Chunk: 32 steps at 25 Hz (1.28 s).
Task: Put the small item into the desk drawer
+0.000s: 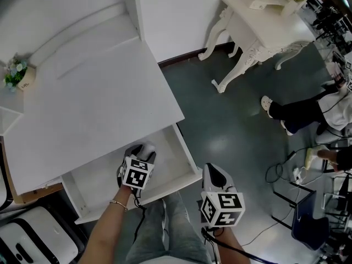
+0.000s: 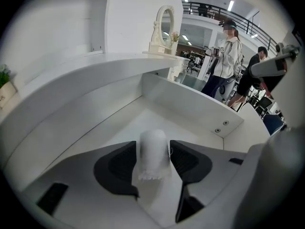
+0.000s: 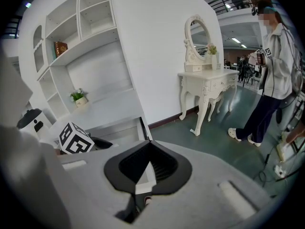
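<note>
The white desk's (image 1: 93, 109) drawer (image 1: 190, 157) is pulled out toward me. My left gripper (image 1: 144, 147) reaches down into it. In the left gripper view a small white cylinder-shaped item (image 2: 153, 151) stands on the drawer floor (image 2: 119, 123) between the jaws of the left gripper (image 2: 153, 143). The jaws are open, with a thin gap at the right pad. My right gripper (image 1: 212, 170) hovers over the floor just outside the drawer's front right corner. In the right gripper view the right gripper (image 3: 150, 143) is shut, tips together, nothing held.
A small potted plant (image 1: 16, 73) sits at the desk's far left. An ornate white dressing table (image 1: 258, 32) stands across the green floor. A person's legs (image 1: 300, 111) and cables (image 1: 283, 172) are at the right. A white case (image 1: 30, 241) lies at bottom left.
</note>
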{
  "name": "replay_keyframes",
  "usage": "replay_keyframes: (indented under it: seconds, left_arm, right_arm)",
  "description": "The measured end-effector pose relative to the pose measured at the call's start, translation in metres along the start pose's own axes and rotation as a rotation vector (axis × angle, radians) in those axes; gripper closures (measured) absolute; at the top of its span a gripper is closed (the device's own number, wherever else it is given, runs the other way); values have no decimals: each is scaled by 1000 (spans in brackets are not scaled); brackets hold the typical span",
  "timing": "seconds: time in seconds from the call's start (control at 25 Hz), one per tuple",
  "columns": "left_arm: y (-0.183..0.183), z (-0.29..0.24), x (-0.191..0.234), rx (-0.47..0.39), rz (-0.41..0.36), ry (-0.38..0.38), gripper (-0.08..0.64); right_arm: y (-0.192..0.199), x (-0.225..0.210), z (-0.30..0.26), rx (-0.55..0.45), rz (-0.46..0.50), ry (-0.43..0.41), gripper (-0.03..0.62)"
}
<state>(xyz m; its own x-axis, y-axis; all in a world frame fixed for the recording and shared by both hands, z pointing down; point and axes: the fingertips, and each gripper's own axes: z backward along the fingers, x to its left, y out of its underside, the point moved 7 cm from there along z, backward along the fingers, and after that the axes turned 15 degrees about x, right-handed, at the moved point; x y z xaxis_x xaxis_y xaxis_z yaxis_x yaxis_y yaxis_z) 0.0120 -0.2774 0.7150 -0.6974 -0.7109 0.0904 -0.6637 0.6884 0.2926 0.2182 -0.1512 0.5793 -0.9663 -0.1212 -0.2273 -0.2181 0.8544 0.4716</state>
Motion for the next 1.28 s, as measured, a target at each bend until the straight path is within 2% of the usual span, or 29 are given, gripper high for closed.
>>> replay_keyframes:
  seconds: [0.48,0.76,0.96,1.28]
  left_arm:
    - [-7,32,-7,-50,-31,23,354]
    - [0,85,-14,-106,-16,38,452]
    - [3,148,-8,-256,112,76,513]
    - [12,268,22,-572,254,-24,545]
  right_arm:
    - [-8,7,8,-26,15,-16,592]
    - [-18,19,23,-59,40,-32,592]
    - [-29,37,34,-86,84,-50,592]
    - [-68,81,60,-186,205,-85,592]
